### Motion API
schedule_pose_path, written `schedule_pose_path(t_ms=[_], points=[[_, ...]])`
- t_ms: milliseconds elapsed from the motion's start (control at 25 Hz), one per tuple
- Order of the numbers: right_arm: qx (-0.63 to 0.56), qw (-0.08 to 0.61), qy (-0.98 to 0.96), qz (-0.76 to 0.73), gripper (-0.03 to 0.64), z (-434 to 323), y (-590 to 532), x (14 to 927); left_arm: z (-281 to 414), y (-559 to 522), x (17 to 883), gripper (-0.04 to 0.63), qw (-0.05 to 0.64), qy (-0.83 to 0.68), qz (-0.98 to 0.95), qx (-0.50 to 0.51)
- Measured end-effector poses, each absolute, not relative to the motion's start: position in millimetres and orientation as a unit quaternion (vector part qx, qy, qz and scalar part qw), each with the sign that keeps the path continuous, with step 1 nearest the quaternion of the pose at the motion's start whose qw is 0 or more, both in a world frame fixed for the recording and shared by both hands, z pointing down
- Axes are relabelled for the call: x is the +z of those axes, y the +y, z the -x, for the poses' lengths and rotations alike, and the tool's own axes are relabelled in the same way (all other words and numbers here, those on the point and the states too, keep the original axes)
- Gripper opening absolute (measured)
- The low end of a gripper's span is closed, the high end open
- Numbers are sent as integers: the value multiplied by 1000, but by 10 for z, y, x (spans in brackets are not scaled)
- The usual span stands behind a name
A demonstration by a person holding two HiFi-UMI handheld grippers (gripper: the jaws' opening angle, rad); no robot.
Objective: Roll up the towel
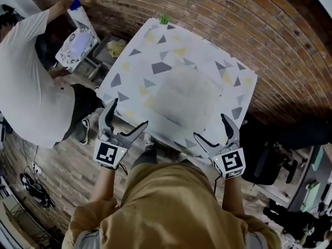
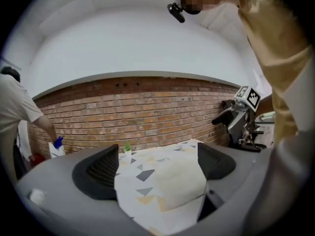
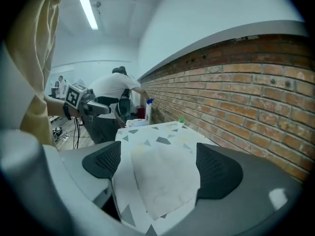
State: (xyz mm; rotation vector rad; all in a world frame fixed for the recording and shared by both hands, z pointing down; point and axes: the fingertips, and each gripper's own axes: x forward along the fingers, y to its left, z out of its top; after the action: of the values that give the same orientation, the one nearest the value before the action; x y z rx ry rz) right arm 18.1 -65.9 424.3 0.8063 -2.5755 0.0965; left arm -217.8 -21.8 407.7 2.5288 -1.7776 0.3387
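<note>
White towel (image 1: 182, 98) lies flat, seemingly unrolled, on the patterned desk (image 1: 155, 51); left claw (image 1: 129, 113) and right claw (image 1: 209, 125) hover spread, empty.

Left tongs (image 1: 126, 122) and right tongs (image 1: 217, 130) both agape, empty

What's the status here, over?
Left claw, right claw: open, empty. Pale cream towel flat, unrolled, on triangle-patterned tablecloth, ahead of both. Nothing on it.

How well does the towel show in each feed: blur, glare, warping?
Head view: towel pale, soft-edged on the patterned table, no glare. Left gripper view: towel clear, brick wall bowed by the lens. Right gripper view: even light, towel edges readable.
</note>
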Motion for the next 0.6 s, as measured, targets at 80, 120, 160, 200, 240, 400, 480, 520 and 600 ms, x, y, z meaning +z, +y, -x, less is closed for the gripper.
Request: schedule_pose_path(t_ms=[80, 120, 160, 200, 240, 400, 480, 520, 600], points=[[43, 234, -920, -312, 469, -144, -679, 4334, 2185, -405, 4173, 531, 25, -533, -837, 120], [45, 242, -915, -321, 469, -130, -691, 4374, 2161, -482, 4237, 531, 35, -512, -849, 126], [45, 248, -910, -329, 469, -117, -705, 4408, 2126, -554, 4299, 531, 46, -491, -861, 128], [44, 253, -906, -337, 469, -105, -712, 4435, 2086, -616, 4355, 531, 52, -470, -872, 126], [45, 255, -902, -344, 469, -92, -707, 4458, 2049, -664, 4419, 531, 50, -450, -883, 125], [48, 277, -885, -371, 469, -126, -643, 4581, 1922, -786, 4760, 529, 61, -390, -909, 136], [36, 304, -872, -382, 469, -203, -630, 4664, 1857, -844, 4911, 529, 75, -370, -913, 152], [29, 311, -867, -388, 468, -244, -624, 4725, 1824, -867, 4981, 529, 76, -361, -915, 163], [22, 323, -861, -393, 468, -324, -602, 4915, 1757, -908, 5113, 529, 71, -344, -918, 186]])
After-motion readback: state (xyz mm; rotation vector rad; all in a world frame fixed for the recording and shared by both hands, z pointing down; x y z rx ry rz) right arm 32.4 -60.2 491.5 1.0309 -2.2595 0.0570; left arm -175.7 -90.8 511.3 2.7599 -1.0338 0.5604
